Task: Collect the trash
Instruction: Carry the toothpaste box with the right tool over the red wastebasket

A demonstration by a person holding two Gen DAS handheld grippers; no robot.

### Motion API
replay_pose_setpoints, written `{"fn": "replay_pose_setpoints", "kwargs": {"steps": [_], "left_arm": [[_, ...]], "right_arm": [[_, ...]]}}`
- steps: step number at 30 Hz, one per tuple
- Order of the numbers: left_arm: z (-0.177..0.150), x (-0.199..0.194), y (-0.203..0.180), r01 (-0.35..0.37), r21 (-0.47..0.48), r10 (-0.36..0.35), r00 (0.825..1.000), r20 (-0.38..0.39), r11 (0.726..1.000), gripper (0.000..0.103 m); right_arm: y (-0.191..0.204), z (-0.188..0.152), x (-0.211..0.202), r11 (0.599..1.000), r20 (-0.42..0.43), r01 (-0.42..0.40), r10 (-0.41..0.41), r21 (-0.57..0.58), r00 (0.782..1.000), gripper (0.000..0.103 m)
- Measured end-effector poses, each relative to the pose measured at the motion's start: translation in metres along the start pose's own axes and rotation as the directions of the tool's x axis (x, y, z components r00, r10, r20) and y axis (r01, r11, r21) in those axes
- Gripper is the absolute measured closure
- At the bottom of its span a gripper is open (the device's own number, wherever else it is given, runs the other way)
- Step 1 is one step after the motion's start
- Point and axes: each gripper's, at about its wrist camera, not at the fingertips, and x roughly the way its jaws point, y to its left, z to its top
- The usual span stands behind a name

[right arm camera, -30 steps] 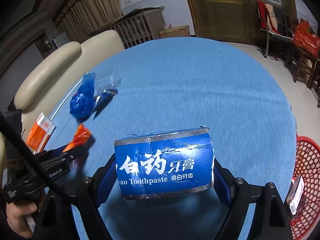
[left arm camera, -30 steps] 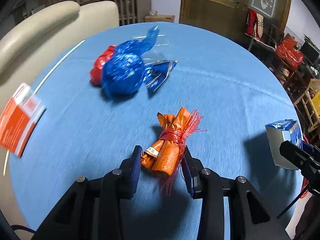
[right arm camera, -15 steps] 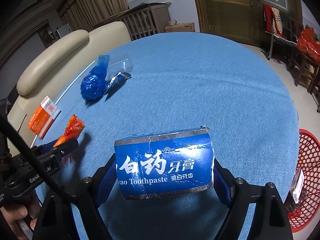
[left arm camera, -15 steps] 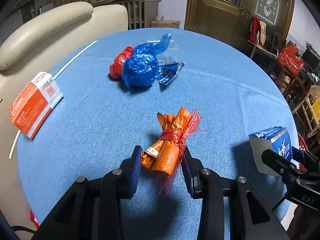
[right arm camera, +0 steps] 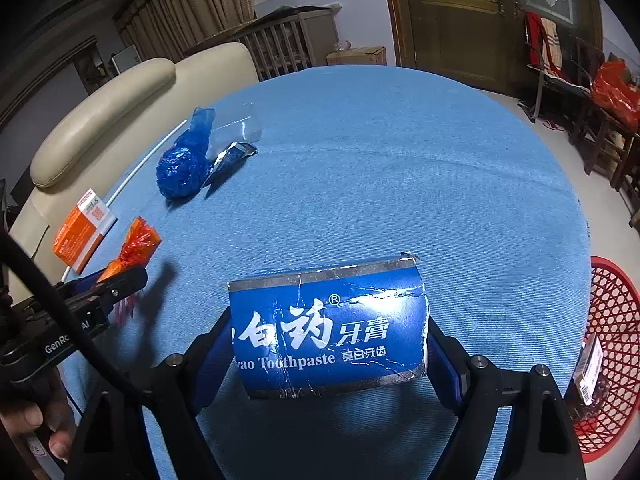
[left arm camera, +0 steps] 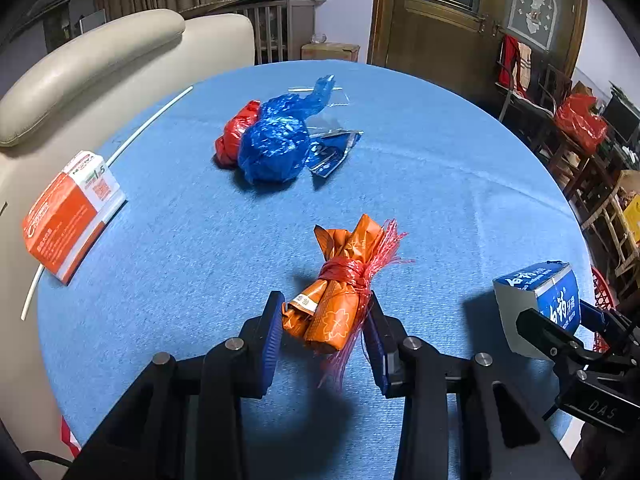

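My left gripper (left arm camera: 322, 320) is shut on an orange wrapper bundle (left arm camera: 340, 292) tied with red string and holds it above the blue table (left arm camera: 440, 184). The bundle also shows in the right wrist view (right arm camera: 134, 246). My right gripper (right arm camera: 330, 338) is shut on a blue toothpaste box (right arm camera: 328, 328), which also shows in the left wrist view (left arm camera: 540, 300) at the right. A blue plastic bag (left arm camera: 276, 144), a red bag (left arm camera: 234, 134) behind it and a flat blue wrapper (left arm camera: 334, 150) lie far on the table. An orange box (left arm camera: 70, 212) lies at the left edge.
A red mesh basket (right arm camera: 612, 344) stands on the floor past the table's right edge, with items inside. A cream sofa (left arm camera: 100, 56) runs along the table's left side. A thin white stick (left arm camera: 148, 120) lies by the left edge. Chairs stand at the far right.
Both grippers have kept their hold and pulled back and upward, so more of the table shows. The orange box and bags now sit further in view.
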Motion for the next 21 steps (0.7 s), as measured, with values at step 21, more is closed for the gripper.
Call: {"fn": "replay_pose_setpoints", "kwargs": {"steps": [21], "left_arm": [[0.003,0.006,-0.061,0.03,0.099,-0.03,1.0,-0.007,0.995,0.063]], "right_arm": [[-0.067,-0.009,-0.016,0.995,0.023,0.048,-0.05,0.082,0.998,0.016]]}}
